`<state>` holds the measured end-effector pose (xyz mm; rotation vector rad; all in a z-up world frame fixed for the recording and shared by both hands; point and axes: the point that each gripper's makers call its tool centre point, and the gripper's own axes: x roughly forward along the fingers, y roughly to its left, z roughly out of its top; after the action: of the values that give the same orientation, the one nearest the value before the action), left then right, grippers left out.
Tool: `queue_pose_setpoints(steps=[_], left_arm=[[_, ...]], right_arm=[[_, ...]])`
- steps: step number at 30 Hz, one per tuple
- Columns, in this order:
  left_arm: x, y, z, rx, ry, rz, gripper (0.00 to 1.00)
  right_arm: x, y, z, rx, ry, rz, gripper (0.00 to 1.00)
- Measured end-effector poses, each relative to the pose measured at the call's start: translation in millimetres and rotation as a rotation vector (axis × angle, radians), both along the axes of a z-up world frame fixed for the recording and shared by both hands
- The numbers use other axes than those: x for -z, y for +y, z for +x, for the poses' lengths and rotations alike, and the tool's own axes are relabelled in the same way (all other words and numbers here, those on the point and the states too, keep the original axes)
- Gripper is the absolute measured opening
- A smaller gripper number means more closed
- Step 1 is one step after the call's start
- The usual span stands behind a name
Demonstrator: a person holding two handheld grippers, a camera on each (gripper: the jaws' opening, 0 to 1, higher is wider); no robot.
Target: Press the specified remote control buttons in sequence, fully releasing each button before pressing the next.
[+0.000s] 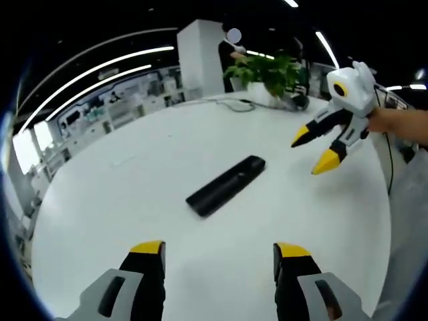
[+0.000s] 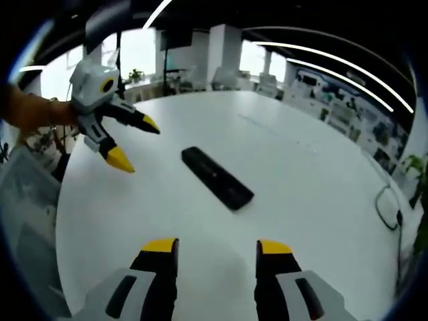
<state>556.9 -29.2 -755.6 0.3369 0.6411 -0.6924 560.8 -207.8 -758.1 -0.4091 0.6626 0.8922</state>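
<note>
On smooth white round table (image 1: 134, 200), slim black matte remote (image 1: 226, 185), both claws parted

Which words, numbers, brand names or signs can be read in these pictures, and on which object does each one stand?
None can be read.
Remote control: its black top carries no legible print; the button marks are too small and blurred in both views.
Left gripper and right gripper: grey, black and yellow parts, no legible label.
Background wall panels: shapes that may be text, too blurred to read.
</note>
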Motion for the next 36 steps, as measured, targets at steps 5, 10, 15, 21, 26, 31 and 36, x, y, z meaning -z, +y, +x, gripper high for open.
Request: queue_pose_setpoints(steps=[5, 10, 15, 21, 26, 31, 36], left_arm=[[2.7, -1.0, 3.4, 0.018, 0.001, 0.013, 0.66], [4.9, 0.4, 8.0, 0.023, 0.001, 0.018, 0.66], [8.1, 2.7, 12.4, 0.03, 0.005, 0.024, 0.66], [10.0, 5.9, 18.6, 0.048, 0.005, 0.044, 0.66], [11.2, 5.9, 25.0, 0.062, 0.004, 0.055, 0.66], [11.6, 5.1, 28.4, 0.077, 0.004, 0.064, 0.65], [11.1, -1.3, 29.5, 0.101, 0.009, 0.052, 0.65]], right_arm=[[2.2, 2.3, 4.6, 0.0, -0.001, -0.001, 0.43], [5.8, 2.7, 8.0, -0.001, 0.002, -0.003, 0.43], [7.6, 3.1, 10.5, -0.007, 0.003, -0.001, 0.43], [8.7, 3.7, 17.3, -0.015, 0.001, 0.005, 0.43], [10.3, 3.3, 23.7, -0.019, -0.002, 0.004, 0.43], [11.0, 3.0, 28.8, -0.021, -0.006, 0.0, 0.43], [11.0, 2.9, 34.7, -0.027, -0.01, 0.005, 0.43]])
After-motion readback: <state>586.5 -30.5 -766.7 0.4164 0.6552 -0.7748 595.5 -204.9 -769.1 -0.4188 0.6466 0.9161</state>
